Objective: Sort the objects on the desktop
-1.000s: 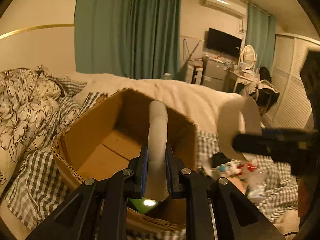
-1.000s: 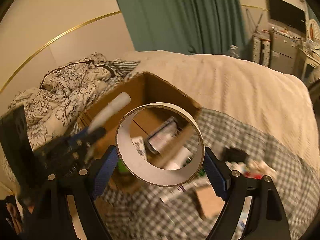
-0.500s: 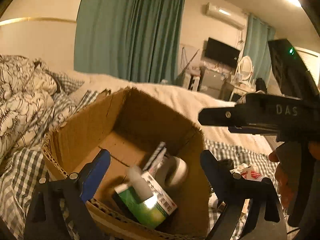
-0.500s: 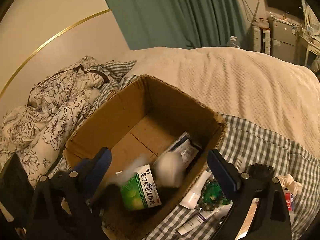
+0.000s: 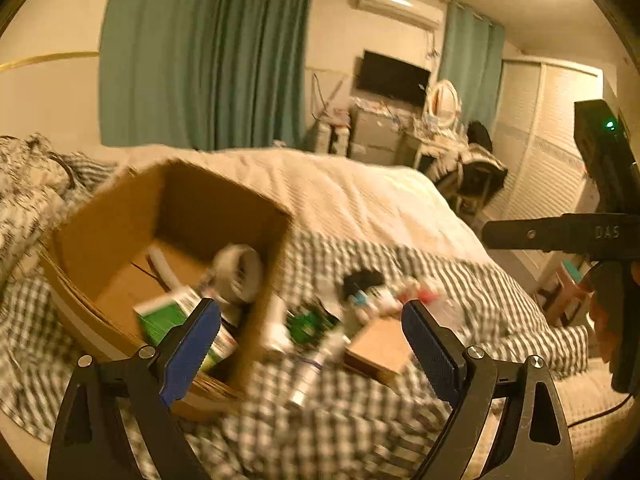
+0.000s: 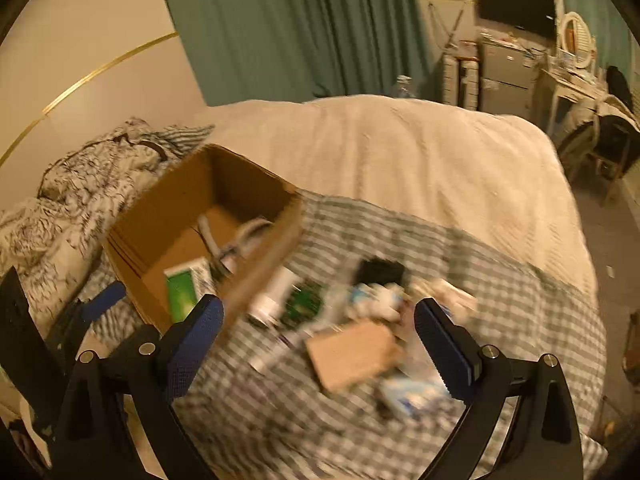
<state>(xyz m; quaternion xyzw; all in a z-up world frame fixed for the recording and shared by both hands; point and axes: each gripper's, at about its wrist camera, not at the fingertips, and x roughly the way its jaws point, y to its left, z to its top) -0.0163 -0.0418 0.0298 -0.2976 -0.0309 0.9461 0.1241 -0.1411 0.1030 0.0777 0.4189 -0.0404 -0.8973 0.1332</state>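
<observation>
Both my left gripper (image 5: 312,344) and my right gripper (image 6: 318,340) gape empty. The tape roll (image 5: 239,274) lies inside the cardboard box (image 5: 120,220), beyond my left fingers (image 5: 192,344); clutter (image 6: 352,320) sits right of the box.

Dim amber light — heavy motion blur

One cardboard box (image 5: 120,240) sits on the bed, and in it show one tape roll (image 5: 240,276), one green carton (image 5: 168,316) and one white tube (image 5: 164,264). Beside it lies a blurred heap (image 6: 360,300) of small items, too smeared to count; one flat brown card (image 6: 352,354) and one black object (image 6: 380,272) stand out. Two grippers, two curtains (image 5: 200,60), one television (image 5: 394,76)
</observation>
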